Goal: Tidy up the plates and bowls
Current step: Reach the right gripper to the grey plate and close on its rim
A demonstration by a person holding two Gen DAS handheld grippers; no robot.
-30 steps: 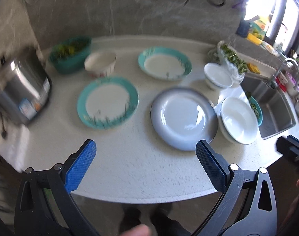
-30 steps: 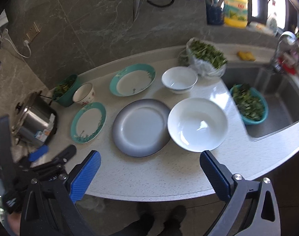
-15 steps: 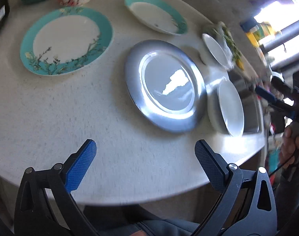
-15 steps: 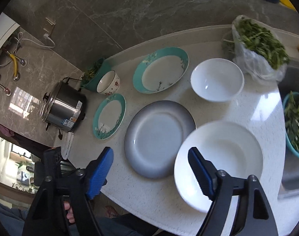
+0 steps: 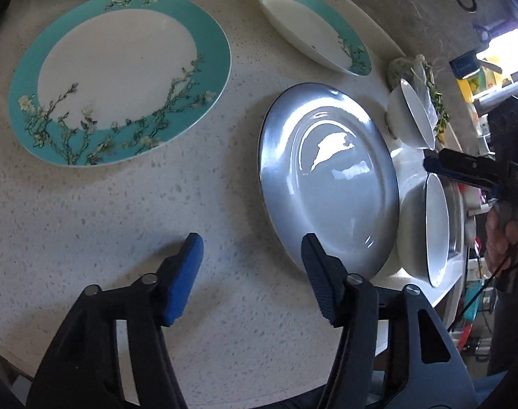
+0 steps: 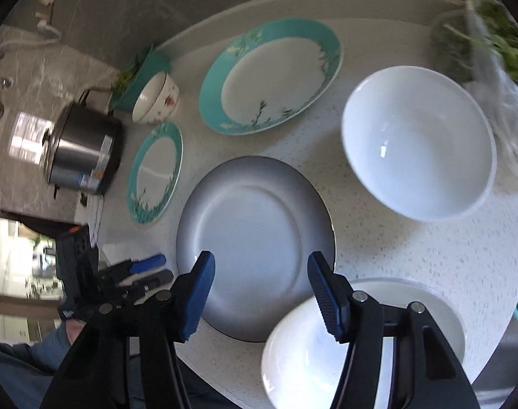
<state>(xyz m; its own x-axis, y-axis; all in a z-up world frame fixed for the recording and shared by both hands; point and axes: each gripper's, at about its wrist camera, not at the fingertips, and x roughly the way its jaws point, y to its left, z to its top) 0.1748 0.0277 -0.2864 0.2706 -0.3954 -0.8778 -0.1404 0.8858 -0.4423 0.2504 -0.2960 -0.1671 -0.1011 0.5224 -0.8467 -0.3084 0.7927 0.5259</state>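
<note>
A grey plate (image 5: 327, 184) (image 6: 255, 225) lies mid-counter. My left gripper (image 5: 251, 242) hangs low at its near-left edge, jaws closing over bare counter, the right finger (image 5: 313, 259) overlapping the rim. My right gripper (image 6: 261, 259) hovers above the plate's near part, jaws closing with nothing pressed. A flat teal-rimmed plate (image 5: 119, 75) (image 6: 154, 170) and a deep teal-rimmed plate (image 5: 313, 30) (image 6: 272, 75) lie beyond. A large white bowl (image 5: 432, 228) (image 6: 327, 351) sits right of the grey plate, a smaller white bowl (image 6: 419, 139) behind it, a flowered bowl (image 6: 156, 99) far left.
A steel cooker (image 6: 81, 150) and a teal basket of greens (image 6: 139, 75) stand at the far left. A bag of greens (image 6: 490, 44) lies at the back right. The rounded counter edge (image 5: 224, 388) runs just under both grippers. A person's hand (image 5: 504, 235) holds the right gripper.
Both grippers have come down close to the counter and their jaws have narrowed. The left one now sits at the grey plate's edge; the right one has swung left over that plate.
</note>
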